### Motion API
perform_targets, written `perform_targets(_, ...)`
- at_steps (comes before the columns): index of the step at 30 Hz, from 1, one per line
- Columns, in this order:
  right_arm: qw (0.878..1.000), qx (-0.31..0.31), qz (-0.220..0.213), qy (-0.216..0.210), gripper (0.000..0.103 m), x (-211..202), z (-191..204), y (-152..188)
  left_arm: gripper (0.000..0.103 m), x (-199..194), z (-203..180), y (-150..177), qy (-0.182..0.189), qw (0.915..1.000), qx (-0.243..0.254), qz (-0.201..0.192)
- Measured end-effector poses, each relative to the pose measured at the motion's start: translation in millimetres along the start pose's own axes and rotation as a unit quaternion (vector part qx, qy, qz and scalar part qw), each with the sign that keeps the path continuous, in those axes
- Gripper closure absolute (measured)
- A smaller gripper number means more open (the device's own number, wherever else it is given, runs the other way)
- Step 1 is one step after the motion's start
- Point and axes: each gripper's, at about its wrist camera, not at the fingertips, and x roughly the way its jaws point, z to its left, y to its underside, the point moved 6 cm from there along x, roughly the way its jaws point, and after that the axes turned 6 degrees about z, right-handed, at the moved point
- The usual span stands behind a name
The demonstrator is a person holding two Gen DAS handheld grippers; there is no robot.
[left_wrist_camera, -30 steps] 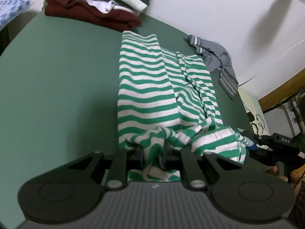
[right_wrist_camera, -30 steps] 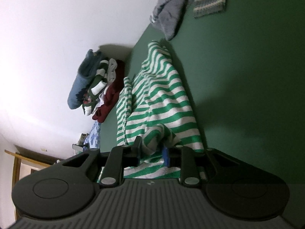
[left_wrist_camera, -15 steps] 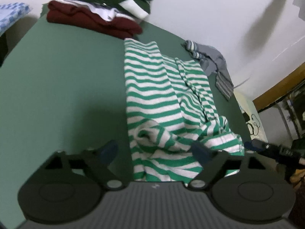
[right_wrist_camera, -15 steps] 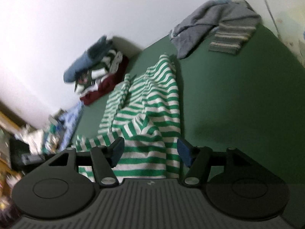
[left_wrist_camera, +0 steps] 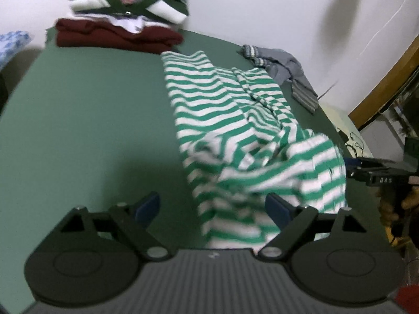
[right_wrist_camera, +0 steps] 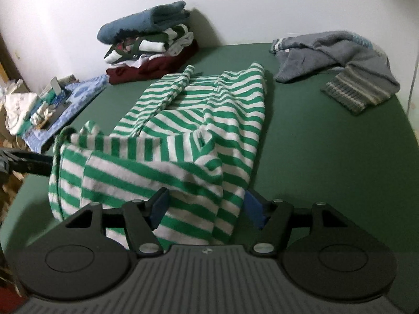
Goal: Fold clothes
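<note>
Striped shirt (left_wrist_camera: pixel 256 141) near end blurred

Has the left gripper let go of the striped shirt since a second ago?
Yes. The left gripper was shut on the striped shirt's near hem; now its jaws stand wide apart, and the hem lies slumped on the green table.

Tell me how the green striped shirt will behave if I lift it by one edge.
The striped shirt will probably droop and sag: it already lies in soft folds and wrinkles. Its bunched near end would likely unfold when lifted. It looks like thin, light knit, so it should slide easily on the green table.
</note>
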Motion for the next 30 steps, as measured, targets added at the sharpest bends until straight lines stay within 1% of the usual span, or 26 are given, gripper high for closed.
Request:
perform_targets(2,1.0,0.002,0.0,-0.004,0.035,8.2,-0.3,-3.2,0.016,11.4,-9.8,-8.8,-0.002,0.9999,0.011,-0.009)
perform_targets(3,1.0,0.002,0.001,-0.004,0.035,12.4,-0.1,-4.8,0.017,16.9,-13.4,-12.3,-0.012,0.9996,0.02,-0.014)
perform_targets(5,1.0,0.0,0.0,-0.006,0.036,19.7,1.8,-8.0,0.023,29.1,-19.2,-17.5,-0.031,0.9989,0.033,-0.011)
perform_targets(7,1.0,-0.009,-0.002,-0.008,0.037,24.9,8.2,-11.4,0.027,38.1,-24.0,-22.1,-0.046,0.9982,0.039,-0.008)
perform_targets(9,1.0,-0.022,0.002,-0.011,0.047,29.1,16.0,-14.7,0.027,45.4,-28.7,-25.6,-0.07,0.9962,0.052,-0.007)
perform_targets(10,1.0,-0.026,0.003,-0.009,0.05,30.4,18.6,-15.5,0.028,49.7,-30.1,-25.7,-0.089,0.9942,0.059,-0.004)
perform_targets(11,1.0,-0.029,0.004,-0.005,0.061,31.2,20.1,-15.7,0.029,53.7,-30.9,-25.0,-0.108,0.992,0.066,-0.001)
perform_targets(12,0.999,-0.031,0.005,0.0,0.069,32.1,21.7,-15.9,0.029,57.4,-31.1,-24.0,-0.121,0.9904,0.066,0.001)
perform_targets(13,0.999,-0.034,0.005,0.004,0.07,32.9,23.2,-16.1,0.031,59.8,-30.0,-22.6,-0.124,0.9905,0.06,0.002)
perform_targets(15,0.999,-0.036,0.002,0.009,0.079,31.1,24.8,-16.5,0.041,58.7,-30.1,-21.0,-0.122,0.9911,0.053,-0.006)
perform_targets(17,0.999,-0.038,-0.011,0.018,0.082,24.1,26.6,-17.9,0.069,53.2,-32.7,-20.2,-0.13,0.9897,0.057,-0.017)
perform_targets(19,0.998,-0.035,-0.034,0.028,0.083,11.1,26.8,-20.8,0.076,45.8,-34.1,-19.6,-0.141,0.9876,0.063,-0.025)
perform_targets(21,0.997,-0.028,-0.059,0.041,0.083,-3.5,25.5,-24.0,0.078,38.4,-31.9,-19.6,-0.151,0.9864,0.058,-0.031)
perform_targets(24,0.993,-0.024,-0.079,0.079,0.083,-12.1,18.4,-23.9,0.076,31.5,-20.9,-20.8,-0.17,0.9839,0.036,-0.039)
perform_targets(25,0.993,-0.02,-0.079,0.089,0.083,-9.1,14.8,-22.9,0.071,32.3,-17.2,-21.4,-0.17,0.9842,0.031,-0.038)
perform_targets(27,0.993,-0.008,-0.066,0.1,0.083,7.3,5.3,-19.1,0.07,37.1,-14.1,-21.4,-0.152,0.9876,0.023,-0.029)
perform_targets(28,0.993,-0.005,-0.055,0.103,0.083,18.8,1.5,-16.9,0.068,39.6,-14.4,-21.1,-0.141,0.9894,0.023,-0.024)
perform_targets(29,0.993,-0.005,-0.046,0.108,0.082,29.6,-0.8,-14.9,0.06,41.1,-16.0,-20.5,-0.134,0.9904,0.026,-0.021)
perform_targets(30,0.993,-0.003,-0.044,0.108,0.08,30.4,-1.9,-14.1,0.059,40.9,-17.8,-20.0,-0.132,0.9906,0.03,-0.019)
